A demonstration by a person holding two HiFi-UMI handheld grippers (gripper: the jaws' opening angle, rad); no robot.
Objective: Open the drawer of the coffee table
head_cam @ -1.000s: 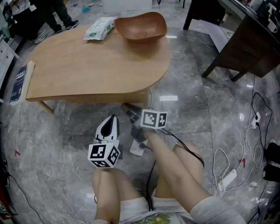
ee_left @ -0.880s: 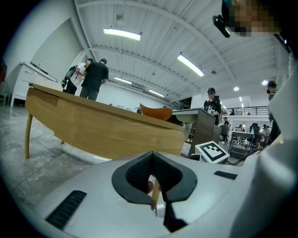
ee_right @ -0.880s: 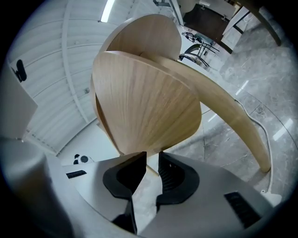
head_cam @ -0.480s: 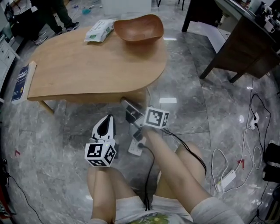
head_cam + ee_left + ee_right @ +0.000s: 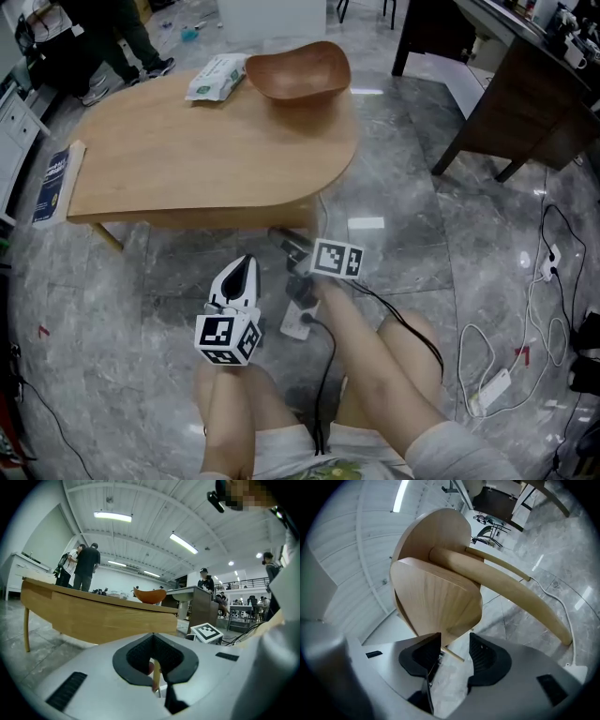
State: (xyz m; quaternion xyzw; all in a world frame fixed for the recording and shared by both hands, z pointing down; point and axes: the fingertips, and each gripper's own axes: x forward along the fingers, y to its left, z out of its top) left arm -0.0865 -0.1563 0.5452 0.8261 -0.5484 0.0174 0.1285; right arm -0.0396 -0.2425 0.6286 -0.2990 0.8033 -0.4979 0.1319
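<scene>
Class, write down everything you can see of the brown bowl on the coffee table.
The bowl looks like reddish-brown wood. It is wide and shallow, with an uneven, wavy rim. It sits upright near the far edge of the light wooden coffee table, and its inside looks empty. A white packet lies right beside it, to its left in the head view; whether the two touch is unclear.

Probably an open office hall: desks (image 5: 525,94), strip lights (image 5: 183,543), marble floor (image 5: 394,169).
</scene>
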